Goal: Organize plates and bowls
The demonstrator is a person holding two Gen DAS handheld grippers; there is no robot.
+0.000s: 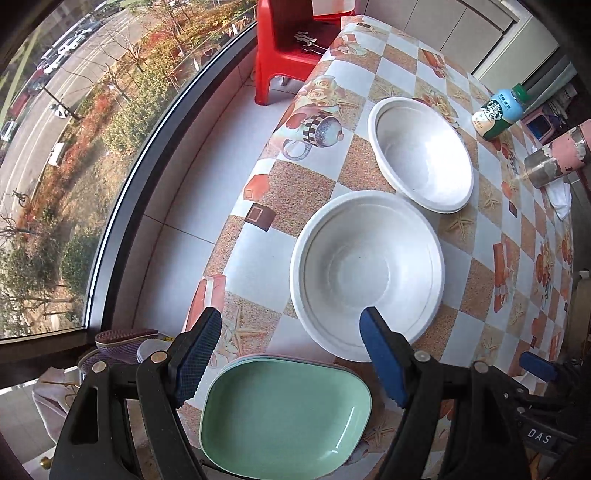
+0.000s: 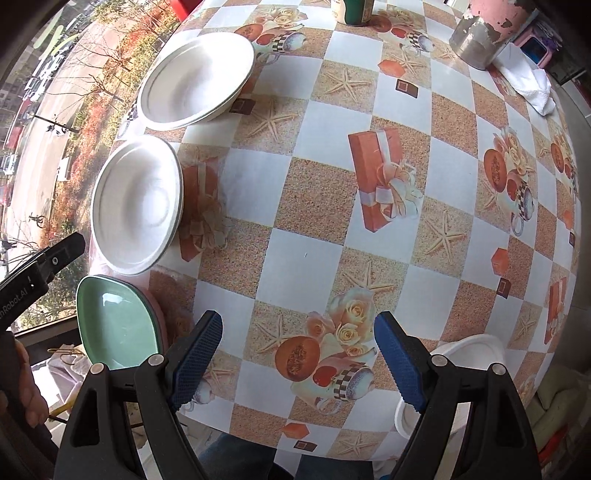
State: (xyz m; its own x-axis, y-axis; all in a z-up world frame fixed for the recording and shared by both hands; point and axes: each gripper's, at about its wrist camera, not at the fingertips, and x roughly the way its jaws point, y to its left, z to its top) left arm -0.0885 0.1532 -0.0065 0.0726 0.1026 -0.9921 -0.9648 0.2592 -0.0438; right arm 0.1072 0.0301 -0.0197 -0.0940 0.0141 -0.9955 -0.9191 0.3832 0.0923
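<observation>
A green plate [image 1: 286, 413] tops a small stack at the table's near edge; it also shows in the right wrist view [image 2: 114, 325]. Beyond it sit two stacks of white bowls, the nearer bowl stack [image 1: 365, 273] [image 2: 136, 205] and the farther bowl stack [image 1: 421, 153] [image 2: 197, 79]. My left gripper [image 1: 291, 360] is open and empty, hovering over the green plate, its right finger over the near bowl's rim. My right gripper [image 2: 299, 360] is open and empty above bare tablecloth, to the right of the dishes. The left gripper's body [image 2: 37, 269] shows at left.
The table [image 2: 306, 206] has a checkered patterned cloth. A Starbucks bottle [image 1: 498, 110], a pink and metal flask [image 2: 487, 29] and a white cloth [image 2: 528, 86] stand at the far side. A red plastic chair [image 1: 288, 48] is beyond the table. A white object [image 2: 469, 347] lies off the table's right edge.
</observation>
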